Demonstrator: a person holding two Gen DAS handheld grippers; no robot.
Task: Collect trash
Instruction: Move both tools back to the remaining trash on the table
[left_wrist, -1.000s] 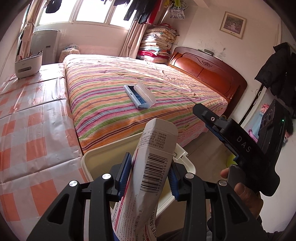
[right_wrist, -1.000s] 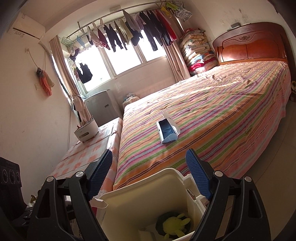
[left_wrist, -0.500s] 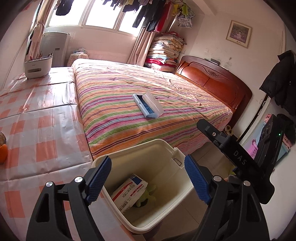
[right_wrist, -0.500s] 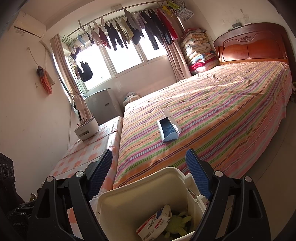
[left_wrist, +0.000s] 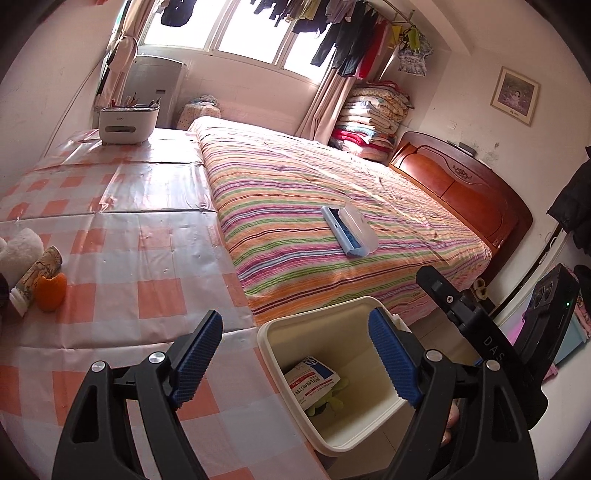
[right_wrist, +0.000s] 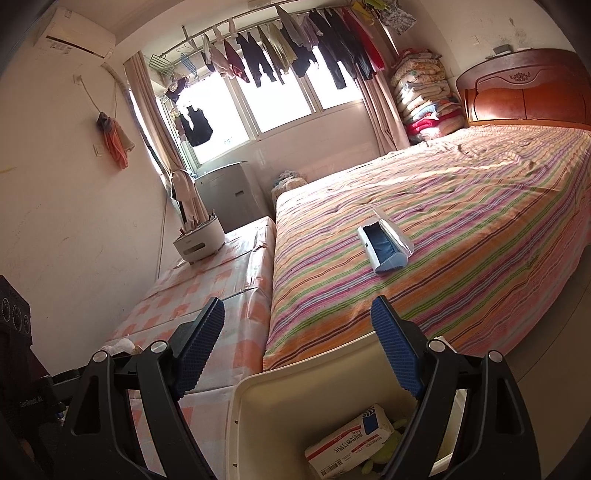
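A cream plastic bin (left_wrist: 266, 334) stands on the floor between the checked table and the bed. Inside it lies a white carton with red and blue print (left_wrist: 313, 376) on top of a green item (left_wrist: 327, 403). My left gripper (left_wrist: 293, 330) hangs open and empty above the bin's left rim and the table edge. My right gripper (right_wrist: 297, 328) is open too, held over the bin (right_wrist: 295, 380), with the carton (right_wrist: 351, 439) below it. An orange peel (left_wrist: 50, 291) and a printed tube (left_wrist: 37, 271) lie at the table's left edge.
A blue and white lint brush (left_wrist: 349, 230) lies on the striped bed (left_wrist: 295, 177). A white desk organiser (left_wrist: 127, 123) stands at the far end of the checked table (left_wrist: 129, 229). The wooden headboard (left_wrist: 461, 192) is at the right. Something white and fluffy (left_wrist: 20, 247) sits beside the tube.
My left gripper opened and let go of the carton, which dropped into the bin. That gripper then swung left and up, bringing the table's left edge into view. The right gripper shifted slightly.
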